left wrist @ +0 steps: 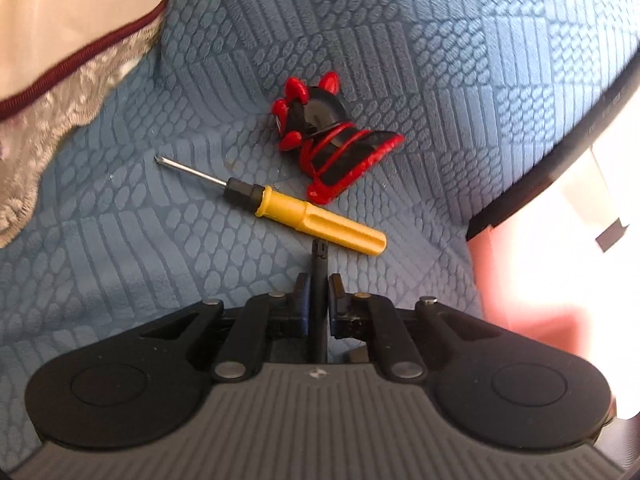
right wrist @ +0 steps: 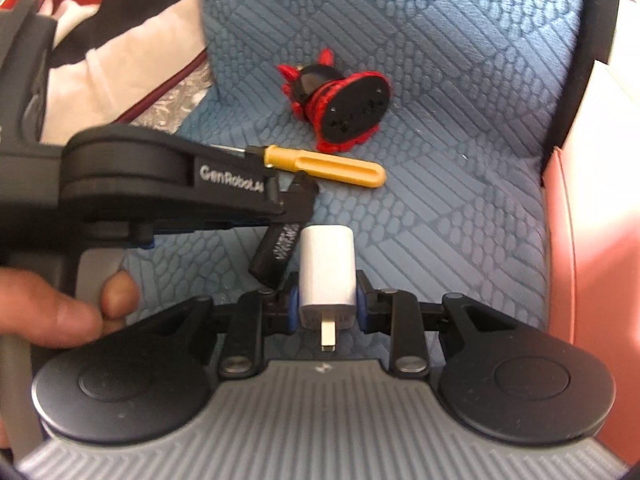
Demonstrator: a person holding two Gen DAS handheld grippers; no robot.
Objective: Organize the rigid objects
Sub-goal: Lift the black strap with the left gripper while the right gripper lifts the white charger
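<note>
Two light, stiff things we carry above the blue cushion (right wrist: 460, 200): right gripper (right wrist: 327, 300) clamps the smooth white charger (right wrist: 328, 268) across its flat sides, left gripper (left wrist: 319, 292) pinches a slim black marker (left wrist: 319, 280) mid-barrel

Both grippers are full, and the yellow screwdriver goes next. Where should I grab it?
Probably the yellow screwdriver at its fluted handle, from above, with the jaws across its width: it lies flat on the blue cover, and the thin shaft offers little to pinch.

My left gripper (right wrist: 294, 200) covers the screwdriver (right wrist: 320, 166) shaft in the right view. Black stick (left wrist: 319, 300) in it runs under the housing, lower end hidden. Pillow (left wrist: 60, 32) cut off at the frame edge, blurred.
</note>
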